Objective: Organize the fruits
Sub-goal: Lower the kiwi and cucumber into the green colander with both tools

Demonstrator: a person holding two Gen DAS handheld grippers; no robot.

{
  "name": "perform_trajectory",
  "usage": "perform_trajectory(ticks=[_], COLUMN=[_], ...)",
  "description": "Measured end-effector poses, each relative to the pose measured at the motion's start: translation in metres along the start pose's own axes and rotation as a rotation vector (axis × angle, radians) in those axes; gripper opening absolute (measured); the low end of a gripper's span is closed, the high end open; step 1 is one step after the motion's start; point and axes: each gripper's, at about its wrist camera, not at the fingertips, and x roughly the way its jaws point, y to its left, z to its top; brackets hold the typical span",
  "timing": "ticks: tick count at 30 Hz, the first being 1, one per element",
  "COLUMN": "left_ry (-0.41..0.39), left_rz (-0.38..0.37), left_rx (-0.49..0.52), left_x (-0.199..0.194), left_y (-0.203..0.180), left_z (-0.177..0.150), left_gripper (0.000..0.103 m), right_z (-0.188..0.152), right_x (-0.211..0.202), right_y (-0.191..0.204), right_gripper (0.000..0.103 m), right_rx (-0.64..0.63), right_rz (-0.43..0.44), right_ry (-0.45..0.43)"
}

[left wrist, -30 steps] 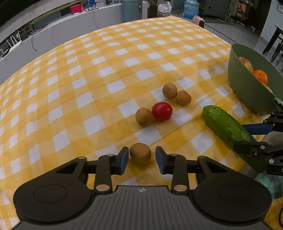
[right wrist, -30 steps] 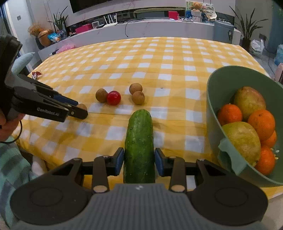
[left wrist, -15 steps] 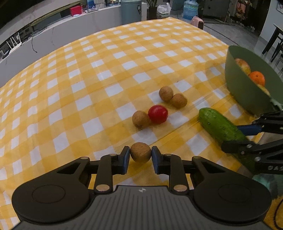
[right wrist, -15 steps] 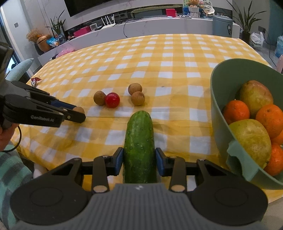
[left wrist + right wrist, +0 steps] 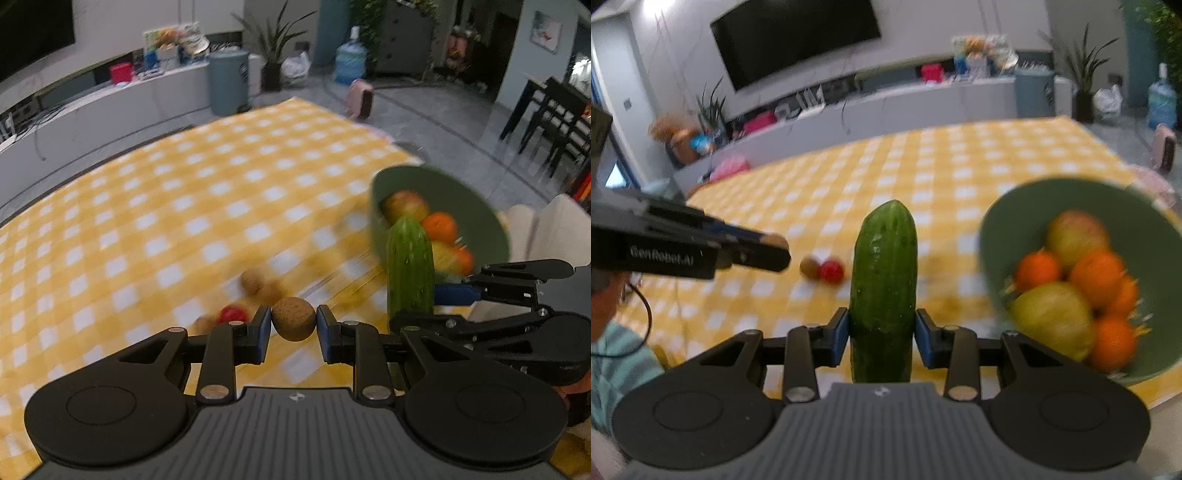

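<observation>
Gripping a small round brown fruit with a rough matte skin (image 5: 294, 318) at lower centre of its view, the left gripper (image 5: 294, 325) has its blue-padded fingers (image 5: 261, 328) clenched on it. The right gripper (image 5: 882, 332) clamps a long bumpy dark-green cucumber (image 5: 883, 280), centre frame. At right sits a smooth green round bowl (image 5: 1001, 221) of oranges. A glossy red tomato (image 5: 831, 271) lies on the yellow-checked cloth desk (image 5: 960, 155).

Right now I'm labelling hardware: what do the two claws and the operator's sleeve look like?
Both the left claw and right claw are black with blue pads and a ribbed grey body; the left one bears white GenRobot.AI lettering. The sleeve is teal-striped.
</observation>
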Motion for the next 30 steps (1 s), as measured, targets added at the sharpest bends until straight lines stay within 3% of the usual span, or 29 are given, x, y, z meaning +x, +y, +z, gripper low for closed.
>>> perform_trajectory(ticks=[4,7,15,20,27,30], left_ry=[-0.030,-0.049,-0.070,-0.073,-0.036,-0.024], left_rz=[-0.031,-0.054,-0.115,-0.122,-0.110,-0.110], left_rx=[0.030,0.059,0.123,0.137,0.164,0.172], left_x=[0.001,0.006,0.024,0.041,0.059,0.062], left_y=[-0.023,-0.041,-0.082,-0.097,-0.108,-0.110], left_z=[0.018,0.032,0.058,0.069,0.070,0.068], left_gripper=[0.029,0.029,0.029,0.029,0.029,0.029], right_z=[0.018,0.031,0.058,0.067,0.057,0.059], right_x=[-0.034,-0.056,-0.098,-0.093,-0.057,-0.048], right_y=[-0.023,-0.050,-0.086,-0.107,-0.129,-0.131], right_gripper=[0.035,0.035,0.035,0.035,0.035,0.035], right_rx=[0.004,0.092,0.060,0.011,-0.004,-0.025], right_rz=[-0.044,-0.010,-0.128,-0.244,-0.304,-0.314], right_ry=[-0.079,-0.115,-0.181,-0.134,0.011,0.026])
